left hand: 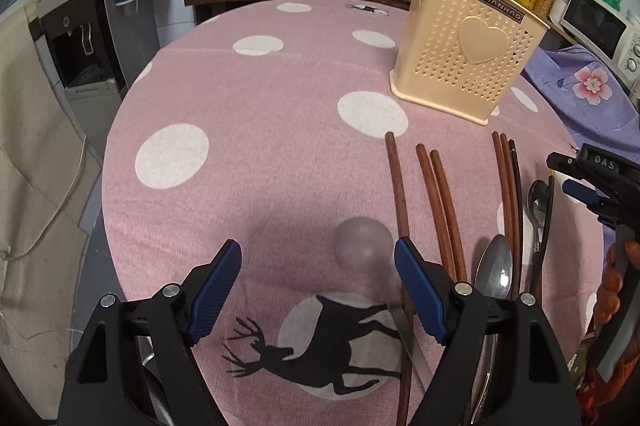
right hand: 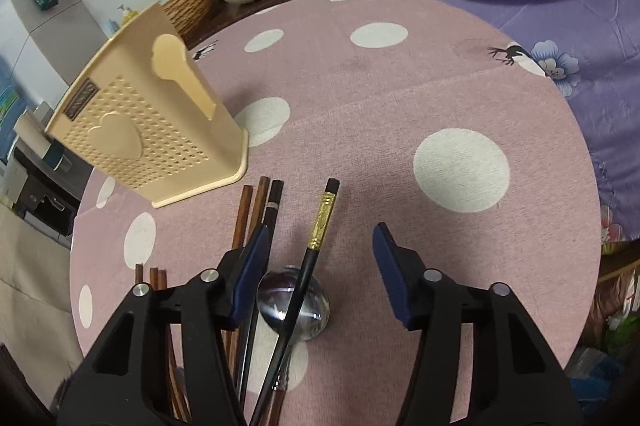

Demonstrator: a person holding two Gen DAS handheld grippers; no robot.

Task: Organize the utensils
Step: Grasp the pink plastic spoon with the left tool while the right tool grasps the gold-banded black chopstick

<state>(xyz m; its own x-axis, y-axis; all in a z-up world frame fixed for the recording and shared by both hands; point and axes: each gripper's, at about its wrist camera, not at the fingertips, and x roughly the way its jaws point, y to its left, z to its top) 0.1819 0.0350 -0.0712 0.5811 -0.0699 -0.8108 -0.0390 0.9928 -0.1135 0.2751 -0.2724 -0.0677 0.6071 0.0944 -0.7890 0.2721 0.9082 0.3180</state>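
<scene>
Both tongs stand apart and empty: your right gripper straddles the black gold-banded chopstick lying across the steel spoon. Close carelessly and it may roll, far from the cream perforated holder.
</scene>
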